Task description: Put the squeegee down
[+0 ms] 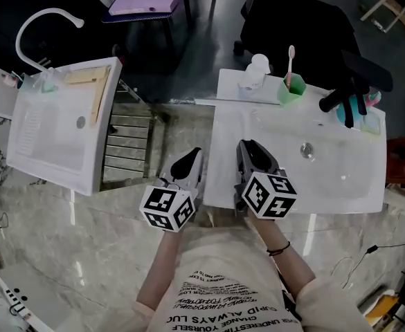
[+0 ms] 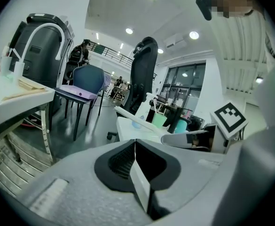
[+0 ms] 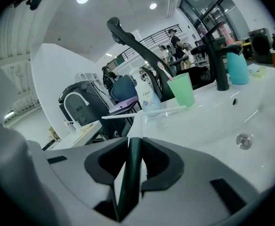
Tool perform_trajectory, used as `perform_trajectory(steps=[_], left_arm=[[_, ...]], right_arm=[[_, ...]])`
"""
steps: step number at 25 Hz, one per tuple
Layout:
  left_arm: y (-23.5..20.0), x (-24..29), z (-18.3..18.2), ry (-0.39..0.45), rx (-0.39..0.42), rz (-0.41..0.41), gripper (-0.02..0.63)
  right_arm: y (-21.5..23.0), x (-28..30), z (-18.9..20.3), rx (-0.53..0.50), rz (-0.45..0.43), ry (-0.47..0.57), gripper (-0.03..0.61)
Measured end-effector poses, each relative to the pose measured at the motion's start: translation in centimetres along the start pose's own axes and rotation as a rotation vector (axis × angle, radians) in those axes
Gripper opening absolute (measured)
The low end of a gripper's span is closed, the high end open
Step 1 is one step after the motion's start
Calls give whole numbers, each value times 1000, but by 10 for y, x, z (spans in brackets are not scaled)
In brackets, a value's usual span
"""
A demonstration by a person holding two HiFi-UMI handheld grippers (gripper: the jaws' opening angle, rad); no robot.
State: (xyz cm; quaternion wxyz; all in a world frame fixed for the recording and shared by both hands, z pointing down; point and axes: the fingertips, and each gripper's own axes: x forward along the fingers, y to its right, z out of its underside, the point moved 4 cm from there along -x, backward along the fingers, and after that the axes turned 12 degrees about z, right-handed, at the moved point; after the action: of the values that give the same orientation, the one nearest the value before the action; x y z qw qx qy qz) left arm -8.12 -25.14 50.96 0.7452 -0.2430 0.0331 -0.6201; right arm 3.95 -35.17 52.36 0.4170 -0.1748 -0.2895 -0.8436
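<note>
Now both your grippers are empty: left gripper closed, right gripper barely parted. One squeegee lies along the right sink's back rim; one green cup holds one toothbrush.

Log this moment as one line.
left gripper: shut, empty | right gripper: jaws slightly apart, empty | squeegee: appears set down on sink rim
</note>
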Motion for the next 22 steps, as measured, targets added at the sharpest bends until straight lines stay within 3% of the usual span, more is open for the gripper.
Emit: perform_trajectory(steps=[22], left_arm=[[-9,0,24,-81,-40,66,23]], right_arm=[[-7,10,24,-132,125,-77,97]])
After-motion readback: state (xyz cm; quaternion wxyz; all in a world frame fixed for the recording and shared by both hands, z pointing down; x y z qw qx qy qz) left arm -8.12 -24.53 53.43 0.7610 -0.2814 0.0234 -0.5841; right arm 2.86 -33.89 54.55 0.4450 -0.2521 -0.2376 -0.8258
